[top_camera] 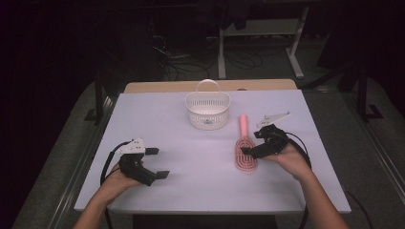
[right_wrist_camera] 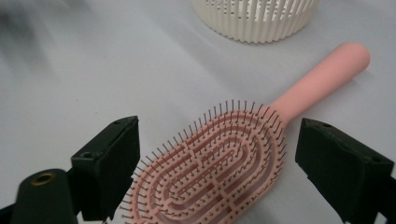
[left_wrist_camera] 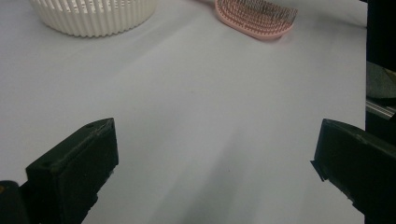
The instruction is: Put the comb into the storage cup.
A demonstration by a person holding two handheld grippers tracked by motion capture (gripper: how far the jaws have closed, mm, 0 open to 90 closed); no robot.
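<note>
My right gripper (right_wrist_camera: 215,172) has its jaws spread wide, one on each side of the hairbrush (right_wrist_camera: 219,158) head, holding nothing. The brush lies bristles up on the white table (top_camera: 191,162), handle pointing toward the white basket (top_camera: 207,110) near the far edge. My left gripper (top_camera: 157,163), jaws equally wide and empty, hovers over bare table, well apart from the brush.

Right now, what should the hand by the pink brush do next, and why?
Probably lower the right gripper a little and close it on the pink hairbrush. Its jaws stand open on either side of the bristle head, not yet gripping, and the brush lies flat on the table.
</note>
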